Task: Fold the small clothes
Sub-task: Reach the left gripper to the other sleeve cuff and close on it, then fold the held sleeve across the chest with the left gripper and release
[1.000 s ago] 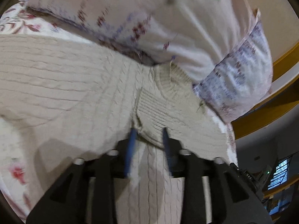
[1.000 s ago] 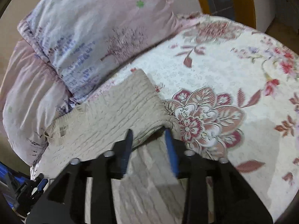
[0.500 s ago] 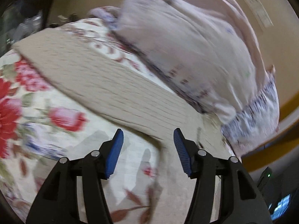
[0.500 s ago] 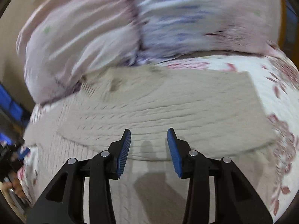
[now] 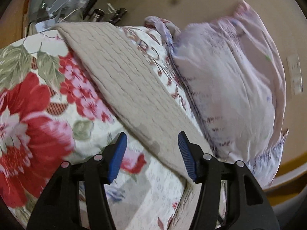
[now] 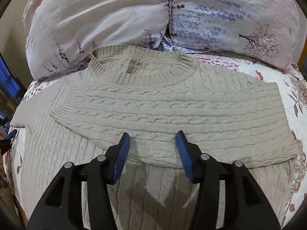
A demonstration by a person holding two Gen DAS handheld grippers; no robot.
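Observation:
A beige cable-knit sweater (image 6: pixel 145 182) lies flat on a floral bedspread (image 6: pixel 268 72), collar (image 6: pixel 145 76) toward the pillows. One sleeve (image 6: pixel 191 118) is folded across the chest. My right gripper (image 6: pixel 153 134) hovers over that sleeve's lower edge; its jaws are opening and nothing is between them. In the left wrist view the other sleeve (image 5: pixel 122 72) stretches out diagonally over the bedspread (image 5: pixel 28 105). My left gripper (image 5: pixel 152 136) stands open just above the sleeve's near end, gripping nothing.
Two pale lilac printed pillows (image 6: pixel 99 19) (image 6: pixel 230 19) lie against the sweater's collar; one pillow (image 5: pixel 230 76) sits right of the outstretched sleeve. Cluttered bags and metal items (image 5: pixel 63 5) lie beyond the bed's far corner.
Both grippers held sweater fabric a second ago and have let go with jaws wider. The sleeve now lies folded across the chest. The left view swung to the outstretched sleeve.

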